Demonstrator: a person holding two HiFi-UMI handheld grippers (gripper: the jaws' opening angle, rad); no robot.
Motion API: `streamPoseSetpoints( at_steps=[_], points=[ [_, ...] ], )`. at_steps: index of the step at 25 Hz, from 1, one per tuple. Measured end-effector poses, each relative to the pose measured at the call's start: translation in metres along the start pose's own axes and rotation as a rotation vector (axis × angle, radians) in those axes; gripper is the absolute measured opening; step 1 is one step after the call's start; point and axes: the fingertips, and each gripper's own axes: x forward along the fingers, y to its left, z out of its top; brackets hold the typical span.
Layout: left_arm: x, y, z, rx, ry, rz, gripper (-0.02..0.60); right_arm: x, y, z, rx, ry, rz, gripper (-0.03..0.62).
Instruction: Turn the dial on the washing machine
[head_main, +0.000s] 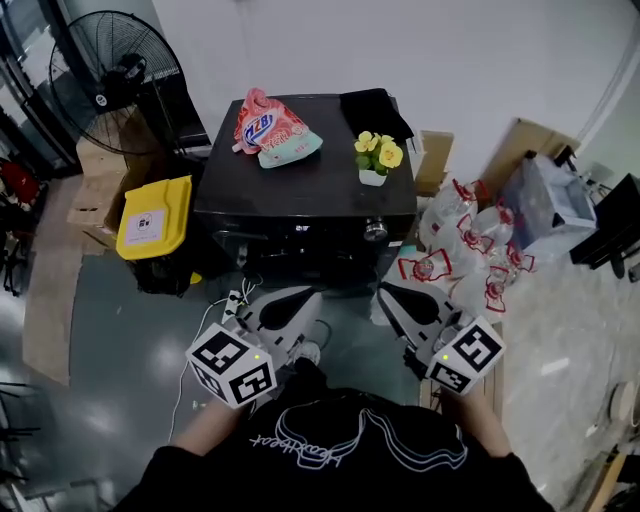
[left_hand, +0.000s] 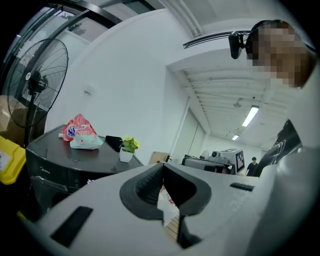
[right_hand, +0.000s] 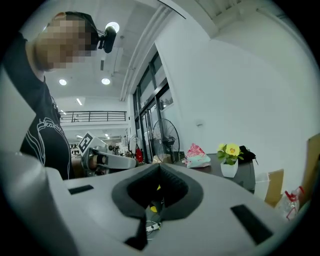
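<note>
The black washing machine (head_main: 300, 190) stands in front of me in the head view, with its silver dial (head_main: 375, 229) at the right end of the front panel. A pink snack bag (head_main: 272, 128), a small pot of yellow flowers (head_main: 376, 156) and a black cloth (head_main: 372, 106) lie on its lid. My left gripper (head_main: 312, 296) and right gripper (head_main: 385, 290) hang low in front of the machine, both apart from it. The right gripper's tip is a short way below the dial. In the left gripper view the left gripper (left_hand: 162, 165) has its jaws together with nothing in them. The right gripper (right_hand: 159, 165) is likewise shut and holds nothing.
A standing fan (head_main: 110, 80) and a yellow-lidded bin (head_main: 155, 215) are left of the machine. Tied plastic bags (head_main: 465, 250) and cardboard (head_main: 435, 160) crowd its right side. A power strip with cables (head_main: 232, 300) lies on the floor by my left gripper.
</note>
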Motion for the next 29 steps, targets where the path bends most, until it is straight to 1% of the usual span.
streamPoseSetpoints(
  at_steps=[7,12,19,29],
  points=[
    [-0.006,-0.027,0.004,0.030,-0.020,-0.023,0.006,-0.017,0.012,0.006,0.005,-0.036,-0.001,0.003],
    [-0.009,-0.038,0.006,0.036,-0.035,-0.032,0.006,-0.024,0.020,0.009,-0.024,-0.035,-0.003,0.003],
    [-0.011,-0.043,0.003,0.060,-0.042,-0.032,0.006,-0.030,0.022,0.007,-0.018,-0.034,-0.014,0.003],
    [-0.012,-0.041,-0.003,0.048,-0.039,-0.024,0.006,-0.030,0.022,-0.001,-0.011,-0.024,-0.020,0.003]
  ],
)
